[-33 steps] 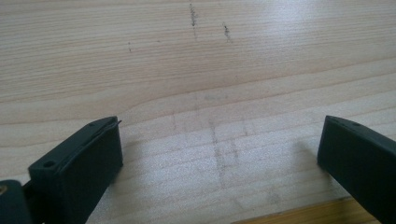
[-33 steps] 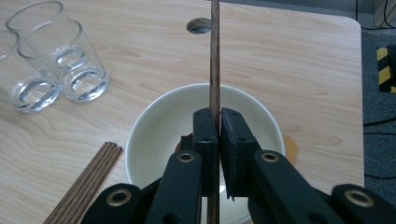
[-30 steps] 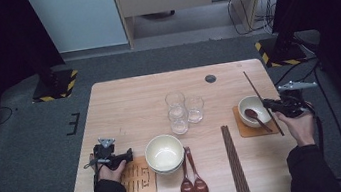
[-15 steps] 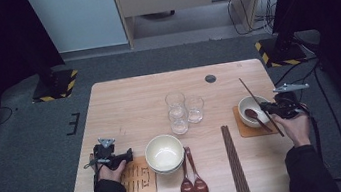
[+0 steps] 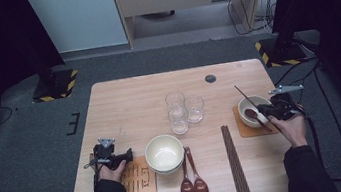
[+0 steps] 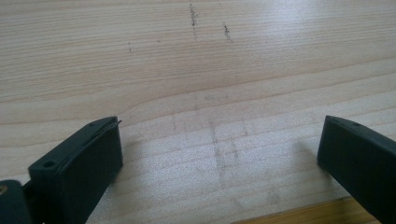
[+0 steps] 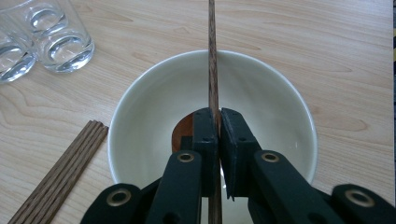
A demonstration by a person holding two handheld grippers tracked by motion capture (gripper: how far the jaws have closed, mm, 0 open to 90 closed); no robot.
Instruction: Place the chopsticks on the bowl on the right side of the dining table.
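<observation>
Right gripper [image 7: 218, 140] has its fingers clenched on a single chopstick [image 7: 212, 56], held over the white bowl [image 7: 280, 107] at the desk's [image 5: 129, 102] right side; beyond stand glasses [image 7: 60, 42]; left gripper [image 6: 219, 154] fingers released, empty above bare desk.

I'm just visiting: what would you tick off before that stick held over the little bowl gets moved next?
1. Right gripper clamped on the chopstick: ok.
2. Chopstick held above the small bowl: ok.
3. Spoon lying in that bowl, in the way: not ok.
4. Glasses apart from the bowl: ok.
5. Left gripper open, nothing between its jaws: ok.
6. Whether the chopstick touches the spoon: cannot tell.
</observation>
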